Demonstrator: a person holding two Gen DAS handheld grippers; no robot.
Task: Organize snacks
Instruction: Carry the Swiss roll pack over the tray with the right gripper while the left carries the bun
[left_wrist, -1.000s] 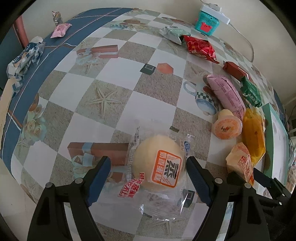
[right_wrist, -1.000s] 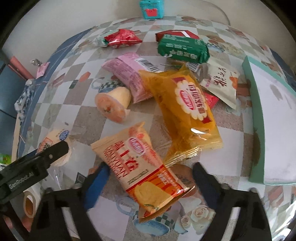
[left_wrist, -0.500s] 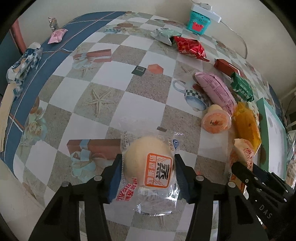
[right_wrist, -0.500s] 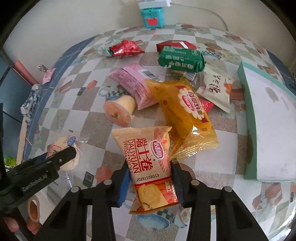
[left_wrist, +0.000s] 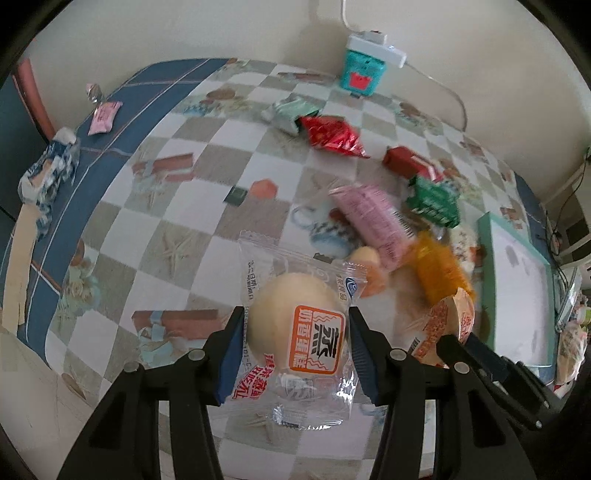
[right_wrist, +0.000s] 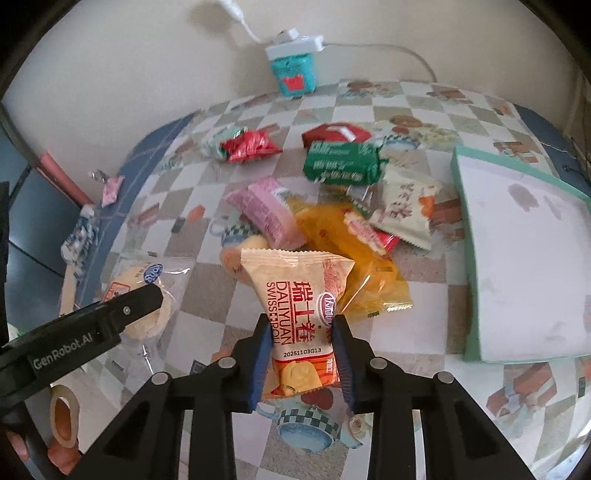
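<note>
Clear-wrapped round bun and orange Swiss roll pack gripped, raised above checkered counter
Left gripper fingers clamped on bun sides; right gripper fingers clenched on pack's lower half. Remaining snacks on counter beyond: pink pack, yellow pack, green pack, beside teal-rimmed tray

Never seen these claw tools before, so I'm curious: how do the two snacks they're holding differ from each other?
The bun in the left gripper is round and pale in a clear wrapper; the Swiss roll pack in the right gripper is opaque orange and printed. The bun fills the jaws wide; the Swiss roll pack is pinched narrow, its top flaring. Both are single sealed snacks, gripped from both sides above the table.
</note>
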